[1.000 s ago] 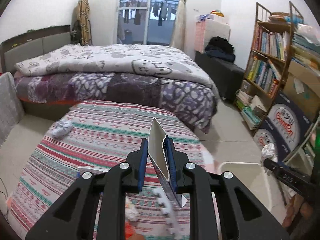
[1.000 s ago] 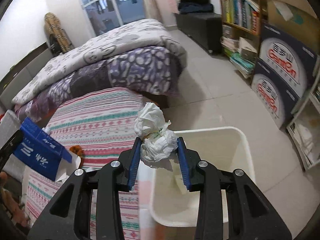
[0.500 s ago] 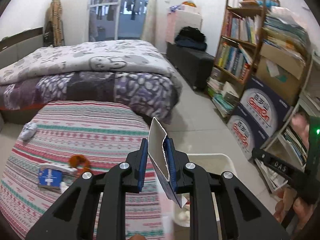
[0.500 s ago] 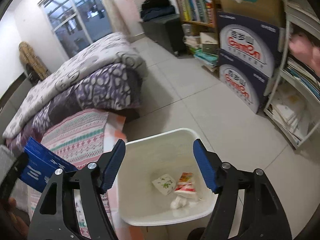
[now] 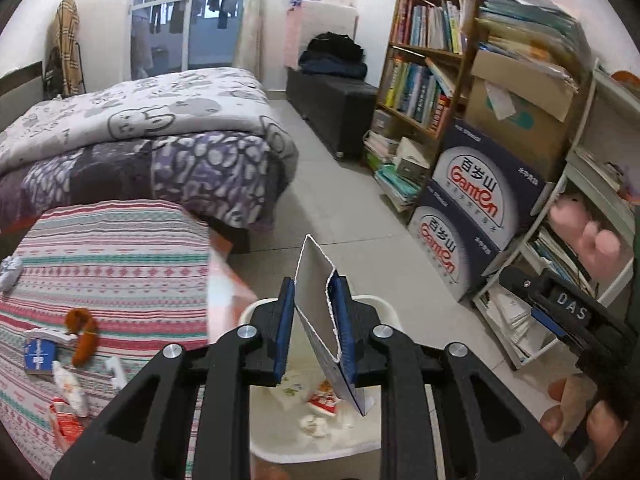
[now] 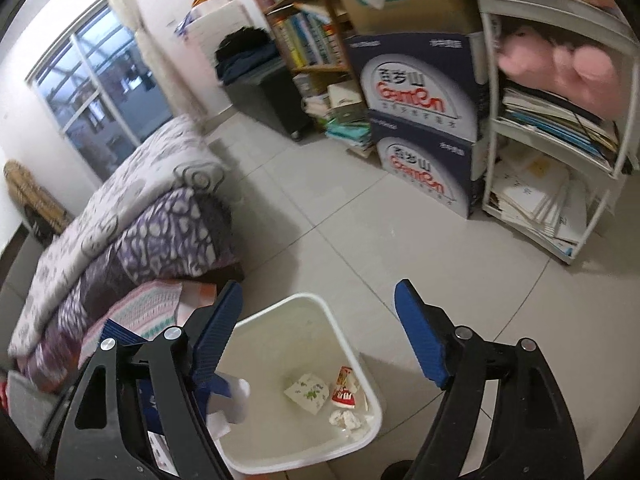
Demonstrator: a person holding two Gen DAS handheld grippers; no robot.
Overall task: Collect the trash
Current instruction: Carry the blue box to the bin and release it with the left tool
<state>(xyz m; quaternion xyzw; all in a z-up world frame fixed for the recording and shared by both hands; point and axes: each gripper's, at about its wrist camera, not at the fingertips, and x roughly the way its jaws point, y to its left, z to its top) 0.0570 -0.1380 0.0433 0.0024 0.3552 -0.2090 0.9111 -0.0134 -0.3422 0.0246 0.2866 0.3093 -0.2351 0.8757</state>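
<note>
My left gripper is shut on a flattened blue and white carton and holds it above the white bin. The bin holds a crumpled tissue, a red and white wrapper and a printed packet. My right gripper is open and empty, above the bin. The left gripper with its carton shows at the right wrist view's lower left. On the striped table lie an orange peel, a small blue box, wrappers and a tissue ball.
A bed with a grey and purple quilt stands behind the table. Bookshelves, stacked water cartons and a white rack line the right wall. Tiled floor lies between bed and shelves.
My right gripper opened and dropped the tissue wad into the bin. My left gripper swung right from over the table to above the bin, still holding the carton.
</note>
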